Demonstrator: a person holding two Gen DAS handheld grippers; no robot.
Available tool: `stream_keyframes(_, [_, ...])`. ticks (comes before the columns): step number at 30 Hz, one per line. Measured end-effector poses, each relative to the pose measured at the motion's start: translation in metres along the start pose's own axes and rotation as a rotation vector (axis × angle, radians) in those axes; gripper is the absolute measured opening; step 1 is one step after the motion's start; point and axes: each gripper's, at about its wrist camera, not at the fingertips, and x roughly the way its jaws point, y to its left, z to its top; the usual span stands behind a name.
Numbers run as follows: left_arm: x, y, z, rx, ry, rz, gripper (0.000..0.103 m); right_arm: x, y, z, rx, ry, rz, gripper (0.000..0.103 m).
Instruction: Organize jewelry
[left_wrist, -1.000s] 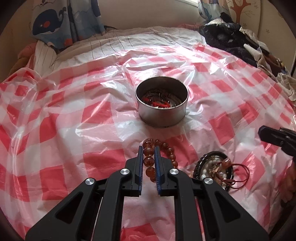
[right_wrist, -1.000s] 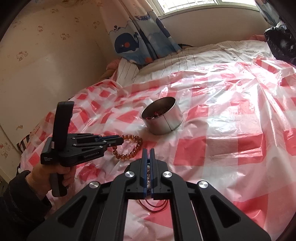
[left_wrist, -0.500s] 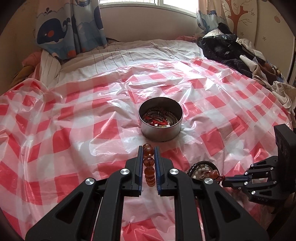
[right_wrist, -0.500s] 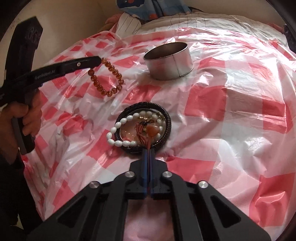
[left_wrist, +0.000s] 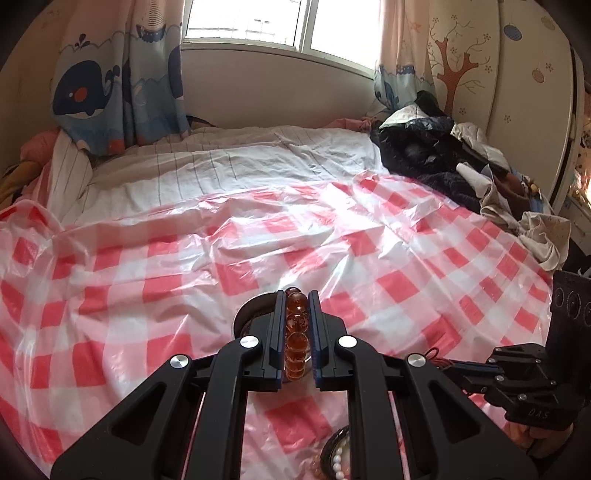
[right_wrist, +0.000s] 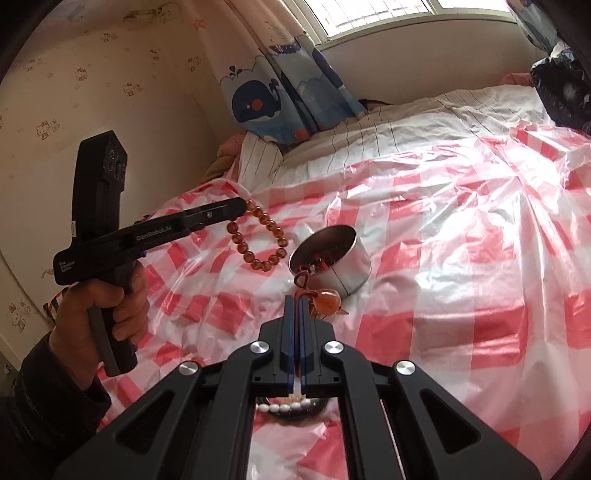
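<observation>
From the left wrist camera, the left gripper (left_wrist: 298, 332) has its jaws clamped on an amber bead bracelet (left_wrist: 295, 334), the beads stacked in a column between the two fingers and lifted off the red-checked plastic sheet (left_wrist: 155, 280). Just behind the fingertips only a sliver of the metal tin (left_wrist: 248, 312) shows, so the bracelet hangs near it rather than over its mouth. Low in that view lies a white bead strand (left_wrist: 337, 459) inside a dark ring, and the right gripper's body sits at the far right edge. From the right wrist camera, the right gripper (right_wrist: 297, 314) has its jaws pressed together on the red cord of an orange stone pendant (right_wrist: 327, 301), which dangles in front of the tin (right_wrist: 332, 258); the bracelet (right_wrist: 258, 238) hangs as an open loop left of the tin. The loop could catch the rim and tip the light tin on the soft bed, and the two pieces may tangle if both are dropped together.
</observation>
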Motion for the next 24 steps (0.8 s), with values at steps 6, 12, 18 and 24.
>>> stream_keyframes(6, [0.080, 0.042, -0.020, -0.124, 0.197, 0.112, 0.011, 0.023, 0.002, 0.026, -0.036, -0.013, 0.021, 0.003])
stream_keyframes(12, [0.039, 0.069, -0.042, -0.141, 0.167, 0.180, 0.030, 0.066, 0.008, 0.052, -0.079, -0.019, 0.034, 0.003])
stream_keyframes(18, [-0.003, 0.052, -0.072, -0.088, 0.149, 0.236, 0.058, 0.129, -0.007, 0.038, -0.126, 0.137, -0.149, 0.030])
stream_keyframes(24, [-0.005, 0.014, -0.111, -0.021, 0.209, 0.177, 0.064, 0.073, 0.001, 0.003, -0.125, 0.137, -0.182, 0.036])
